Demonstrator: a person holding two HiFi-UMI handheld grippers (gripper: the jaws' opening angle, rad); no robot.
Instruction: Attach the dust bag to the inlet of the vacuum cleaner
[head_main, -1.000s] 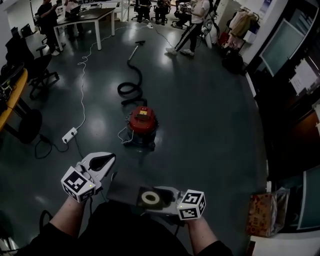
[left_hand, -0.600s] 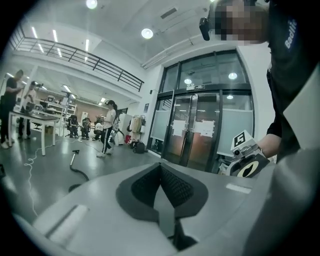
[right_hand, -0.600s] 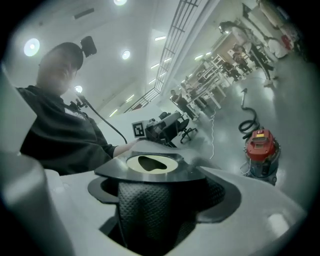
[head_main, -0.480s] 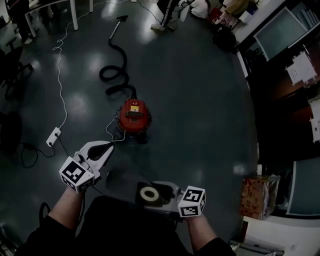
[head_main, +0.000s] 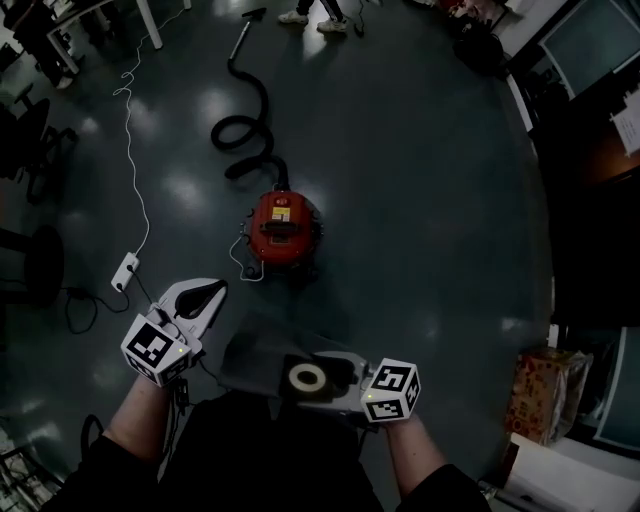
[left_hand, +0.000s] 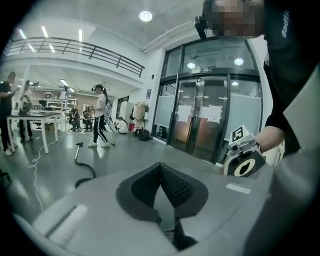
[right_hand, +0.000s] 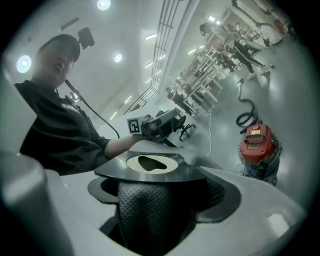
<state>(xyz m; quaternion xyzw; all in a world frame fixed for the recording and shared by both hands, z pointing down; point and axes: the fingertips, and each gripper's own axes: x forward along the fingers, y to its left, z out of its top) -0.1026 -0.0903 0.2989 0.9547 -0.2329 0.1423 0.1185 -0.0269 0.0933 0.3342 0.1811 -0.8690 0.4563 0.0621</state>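
**Tools (2).**
- The left tool (head_main: 208, 293) is fully closed, pad against pad. Nothing shows between its jaws. It sits just left of the dust bag, clear of the bag's near-left corner.
- The right tool (head_main: 338, 372) has its jaws standing wide. They are set on the dark collar (right_hand: 150, 172) of the dust bag, which spans the gap between them.

**Dust bag (1).**
- The dust bag (head_main: 258, 352) is a grey pouch with one dark collar plate.
- The plate carries one cream ring (head_main: 307, 377) around its opening.
- The bag is carried above the floor (head_main: 420, 200), near the person, between the two tools. The collar lies on the right and the pouch extends to the left.

**Vacuum cleaner (1).**
- The vacuum cleaner (head_main: 283, 225) is a red canister unit. It stands upright on the floor, beyond the tools and well apart from the bag.
- One black hose (head_main: 243, 130) leaves its far side, forms loops on the floor and ends in one wand at the far edge of the view.

**Other items on the floor.**
- One white power strip (head_main: 125, 271) lies left of the vacuum cleaner.
- One white cable (head_main: 130, 150) runs from the power strip toward the far left.
- One brown package (head_main: 545, 398) stands at the near right, against the wall.
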